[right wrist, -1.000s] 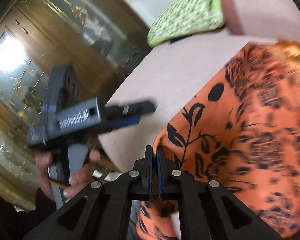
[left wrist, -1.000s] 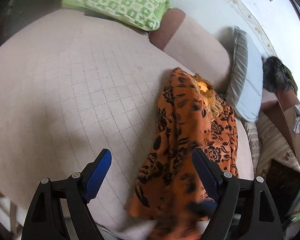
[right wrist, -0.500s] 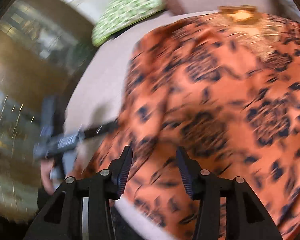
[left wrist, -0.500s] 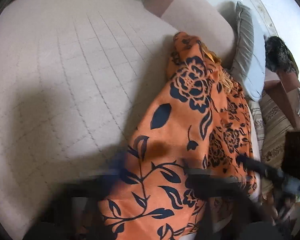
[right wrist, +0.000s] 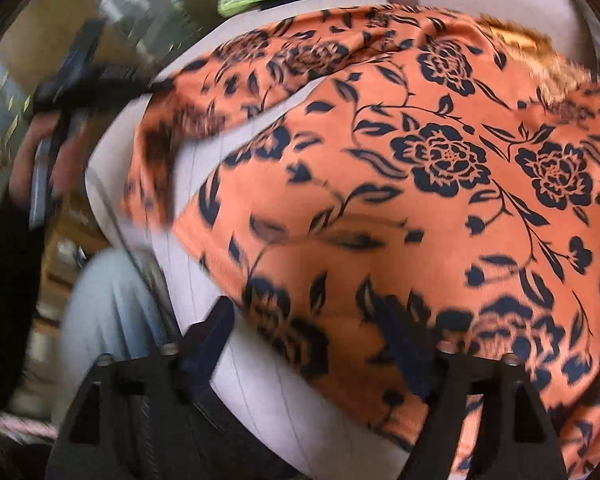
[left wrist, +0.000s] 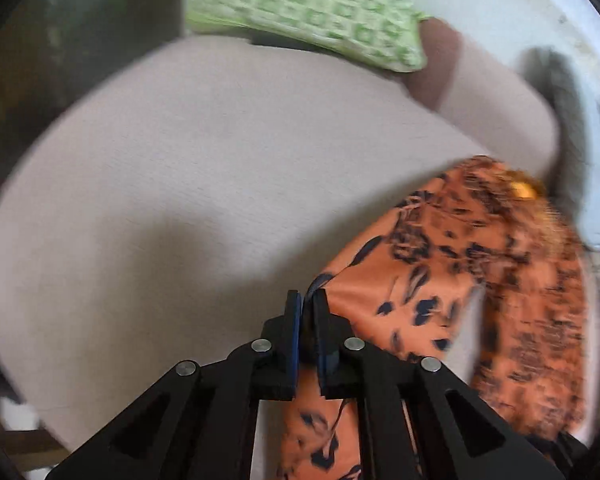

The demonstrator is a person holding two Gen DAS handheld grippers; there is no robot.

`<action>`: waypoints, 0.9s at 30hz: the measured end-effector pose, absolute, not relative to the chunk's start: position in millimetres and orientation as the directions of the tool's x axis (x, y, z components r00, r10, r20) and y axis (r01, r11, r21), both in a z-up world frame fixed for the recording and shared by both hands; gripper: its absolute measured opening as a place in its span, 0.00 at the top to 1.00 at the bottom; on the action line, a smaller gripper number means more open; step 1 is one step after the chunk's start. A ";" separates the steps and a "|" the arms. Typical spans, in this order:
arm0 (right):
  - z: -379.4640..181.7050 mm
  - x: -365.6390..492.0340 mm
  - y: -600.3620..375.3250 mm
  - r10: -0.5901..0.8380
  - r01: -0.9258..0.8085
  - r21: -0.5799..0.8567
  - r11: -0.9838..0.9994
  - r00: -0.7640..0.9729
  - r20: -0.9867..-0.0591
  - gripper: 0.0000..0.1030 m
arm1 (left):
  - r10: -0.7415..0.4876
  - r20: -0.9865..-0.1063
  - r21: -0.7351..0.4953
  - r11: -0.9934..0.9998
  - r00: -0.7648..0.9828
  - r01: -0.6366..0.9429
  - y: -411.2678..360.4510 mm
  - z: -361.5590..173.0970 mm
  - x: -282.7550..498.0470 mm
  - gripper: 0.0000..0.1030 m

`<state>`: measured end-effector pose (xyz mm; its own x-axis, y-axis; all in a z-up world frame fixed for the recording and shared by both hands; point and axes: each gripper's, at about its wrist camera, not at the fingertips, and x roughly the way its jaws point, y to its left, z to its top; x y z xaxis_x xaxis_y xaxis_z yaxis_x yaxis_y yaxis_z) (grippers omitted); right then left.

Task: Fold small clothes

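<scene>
- Your left gripper (left wrist: 307, 304) is pinched tight on an edge of the orange cloth with dark blue flowers (right wrist: 440, 184)
- Your right gripper (right wrist: 312, 336) is opening wide above the cloth, gripping nothing
- The cloth lies on the pale pink quilted bed (left wrist: 180, 184); its near end is cut off
- Both views are blurry

Your left wrist cam looks steeply down across the bed (left wrist: 148, 184), fairly close. Your right wrist cam sits closer over the orange floral garment (right wrist: 440, 208). Both views share garment, bed, green checked pillow (left wrist: 312, 12).
</scene>
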<state>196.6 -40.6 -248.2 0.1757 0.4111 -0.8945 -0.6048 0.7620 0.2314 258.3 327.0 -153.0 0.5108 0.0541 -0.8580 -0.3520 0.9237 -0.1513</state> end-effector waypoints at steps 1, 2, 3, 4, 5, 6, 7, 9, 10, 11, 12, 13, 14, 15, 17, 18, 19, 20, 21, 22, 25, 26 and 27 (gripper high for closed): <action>-250.4 188.1 -37.8 0.359 -0.640 0.148 0.754 0.213 -0.909 0.20 | 0.067 -0.862 -0.133 0.927 0.503 -0.350 317.3 -148.9 256.6 0.92; -254.9 183.3 -37.1 0.319 -0.652 0.091 0.753 0.241 -0.917 0.20 | 0.059 -0.860 -0.133 0.933 0.508 -0.333 305.5 -140.9 250.4 0.86; -257.9 177.7 -37.5 0.269 -0.661 0.021 0.750 0.276 -0.923 0.20 | 0.043 -0.853 -0.147 0.936 0.520 -0.320 293.8 -135.4 245.2 0.70; -260.2 173.4 -40.1 0.230 -0.663 -0.034 0.748 0.308 -0.923 0.21 | 0.005 -0.838 -0.186 0.937 0.546 -0.294 275.9 -125.7 232.9 0.59; -263.1 168.0 -43.2 0.195 -0.657 -0.080 0.750 0.335 -0.922 0.22 | -0.028 -0.825 -0.216 0.939 0.564 -0.269 261.4 -118.7 222.8 0.37; -263.8 165.3 -49.6 0.183 -0.648 -0.092 0.757 0.344 -0.921 0.22 | -0.083 -0.800 -0.262 0.940 0.595 -0.220 237.9 -111.6 207.4 0.28; -266.1 165.4 -56.3 0.179 -0.632 -0.089 0.770 0.348 -0.920 0.22 | -0.119 -0.789 -0.285 0.940 0.602 -0.189 221.9 -110.3 198.9 0.27; -271.0 170.1 -82.8 0.154 -0.570 -0.085 0.817 0.359 -0.921 0.22 | -0.217 -0.812 -0.330 0.937 0.542 -0.119 197.9 -123.4 181.1 0.27; -272.3 174.8 -102.7 0.152 -0.522 -0.057 0.851 0.349 -0.925 0.22 | -0.247 -0.826 -0.343 0.934 0.506 -0.104 191.3 -133.4 178.3 0.27; -263.5 170.9 -122.7 0.162 -0.490 -0.026 0.872 0.337 -0.928 0.22 | -0.263 -0.843 -0.346 0.933 0.468 -0.098 182.3 -146.7 177.3 0.28; -258.8 175.3 -135.3 0.195 -0.459 0.022 0.888 0.334 -0.922 0.26 | -0.260 -0.867 -0.333 0.937 0.426 -0.107 176.1 -161.3 180.7 0.29; -248.5 176.0 -154.3 0.248 -0.426 0.088 0.901 0.338 -0.908 0.27 | -0.255 -0.882 -0.325 0.938 0.396 -0.121 174.8 -170.7 182.5 0.29; -233.9 179.4 -177.3 0.328 -0.367 0.193 0.910 0.355 -0.875 0.27 | -0.255 -0.892 -0.323 0.937 0.372 -0.132 175.7 -177.2 185.6 0.30; -222.1 182.7 -194.9 0.374 -0.308 0.264 0.914 0.389 -0.842 0.26 | -0.242 -0.905 -0.308 0.940 0.350 -0.148 174.9 -185.1 188.8 0.30; -206.9 189.7 -221.0 0.373 -0.188 0.322 0.928 0.471 -0.800 0.24 | -0.211 -0.911 -0.276 0.950 0.356 -0.145 171.3 -186.7 197.4 0.30; -204.9 193.0 -232.7 0.331 -0.122 0.313 0.942 0.498 -0.802 0.18 | -0.195 -0.913 -0.261 0.954 0.358 -0.145 168.8 -186.6 199.0 0.30; -209.3 201.3 -241.3 0.264 -0.052 0.276 0.960 0.503 -0.823 0.15 | -0.178 -0.918 -0.246 0.956 0.353 -0.157 166.6 -189.4 206.2 0.30; -220.3 212.4 -247.3 0.205 0.013 0.240 0.971 0.477 -0.854 0.14 | -0.166 -0.921 -0.235 0.958 0.352 -0.164 164.6 -189.1 208.0 0.31; -233.3 220.9 -250.6 0.221 0.026 0.257 0.966 0.434 -0.873 0.14 | -0.149 -0.924 -0.220 0.961 0.352 -0.170 162.2 -187.9 207.9 0.36; -248.9 227.6 -249.4 0.252 0.019 0.281 0.960 0.384 -0.888 0.15 | -0.137 -0.928 -0.209 0.962 0.348 -0.178 150.8 -190.5 214.5 0.41; -270.9 227.6 -222.4 0.122 -0.049 0.112 0.992 0.375 -0.919 0.19 | -0.086 -0.936 -0.156 0.971 0.342 -0.182 130.1 -193.6 218.0 0.73; -267.7 223.0 -207.0 0.055 -0.087 0.022 0.996 0.400 -0.915 0.25 | -0.095 -0.932 -0.164 0.971 0.349 -0.172 128.5 -192.8 215.6 0.85; -263.8 220.4 -202.6 0.053 -0.100 0.012 0.995 0.408 -0.911 0.46 | -0.111 -0.931 -0.176 0.971 0.349 -0.161 127.6 -190.3 211.0 0.94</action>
<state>220.4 -202.6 -263.8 0.4080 0.0525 -0.9115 -0.1002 0.9949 0.0125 211.0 127.6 -190.3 0.3487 -0.1110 -0.9306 -0.1612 0.9711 -0.1762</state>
